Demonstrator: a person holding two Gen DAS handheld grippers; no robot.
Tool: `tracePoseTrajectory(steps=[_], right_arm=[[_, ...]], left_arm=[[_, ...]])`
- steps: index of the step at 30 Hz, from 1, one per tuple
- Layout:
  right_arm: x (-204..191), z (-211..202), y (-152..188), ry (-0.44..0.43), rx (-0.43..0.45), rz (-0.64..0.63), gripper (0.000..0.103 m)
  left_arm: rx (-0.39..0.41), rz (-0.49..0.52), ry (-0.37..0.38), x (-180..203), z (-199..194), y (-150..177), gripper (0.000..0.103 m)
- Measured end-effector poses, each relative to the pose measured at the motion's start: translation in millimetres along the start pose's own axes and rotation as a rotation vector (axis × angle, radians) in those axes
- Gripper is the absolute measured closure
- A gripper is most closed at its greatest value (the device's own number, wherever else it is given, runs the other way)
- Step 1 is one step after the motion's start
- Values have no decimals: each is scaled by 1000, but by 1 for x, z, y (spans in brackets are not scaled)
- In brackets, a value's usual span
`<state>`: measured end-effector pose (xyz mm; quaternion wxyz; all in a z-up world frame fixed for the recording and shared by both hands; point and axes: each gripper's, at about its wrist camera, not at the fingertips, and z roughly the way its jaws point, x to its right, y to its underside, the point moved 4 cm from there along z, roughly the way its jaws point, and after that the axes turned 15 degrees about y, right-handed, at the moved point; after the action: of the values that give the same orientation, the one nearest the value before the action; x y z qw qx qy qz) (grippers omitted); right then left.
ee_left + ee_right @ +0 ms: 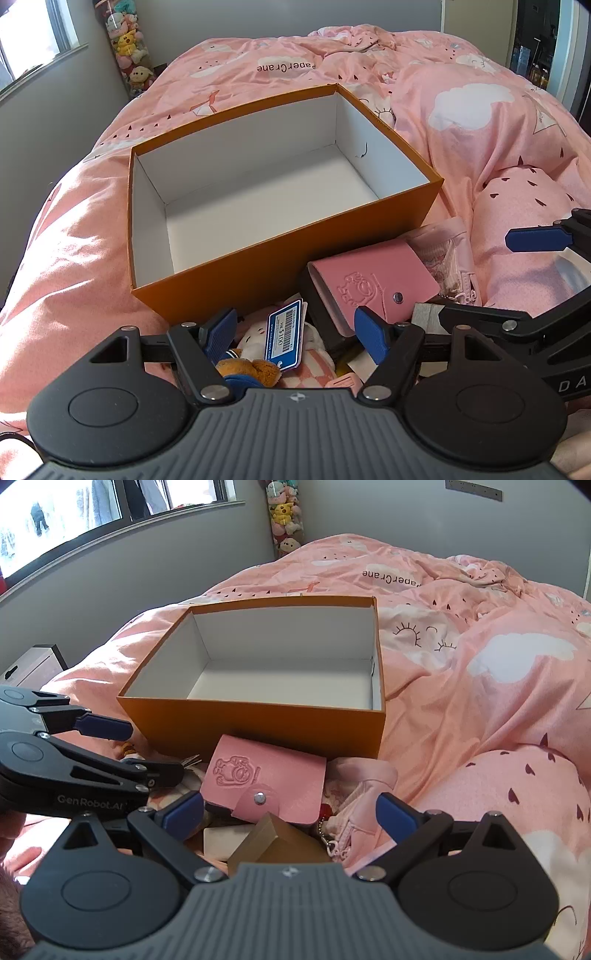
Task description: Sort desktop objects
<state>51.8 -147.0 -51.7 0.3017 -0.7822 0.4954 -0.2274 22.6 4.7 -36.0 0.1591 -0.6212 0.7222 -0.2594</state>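
Note:
An open orange box (295, 266) (258, 723) with a bare white inside lies on the bed. A pile sits against its near wall: a pink snap wallet (373, 280) (266, 782), a pink pouch (450, 254) (354, 805), a blue price tag (284, 339), a small plush bear (251, 369), a tan block (273, 838) and a white card (225, 840). My left gripper (295, 334) (153, 749) hovers open over the tag and bear, gripping nothing. My right gripper (288, 816) (476, 275) is open wide above the tan block and wallet, also gripping nothing.
A rumpled pink duvet (461, 140) (480, 701) covers the bed all around the box. A column of plush toys (129, 48) (286, 520) stands in the far corner by a window (55, 520). A bedside cabinet (37, 664) is at the left.

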Motion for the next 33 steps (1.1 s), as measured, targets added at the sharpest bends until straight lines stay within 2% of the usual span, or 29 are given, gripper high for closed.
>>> tracePoseTrajectory(steps=[13, 33], right_arm=[[-2, 4, 4, -8, -25, -1, 3], [-7, 7, 6, -9, -47, -28, 3]], left_arm=[[-43, 4, 0, 3, 9, 5, 20], [-45, 3, 1, 2, 9, 6, 20]])
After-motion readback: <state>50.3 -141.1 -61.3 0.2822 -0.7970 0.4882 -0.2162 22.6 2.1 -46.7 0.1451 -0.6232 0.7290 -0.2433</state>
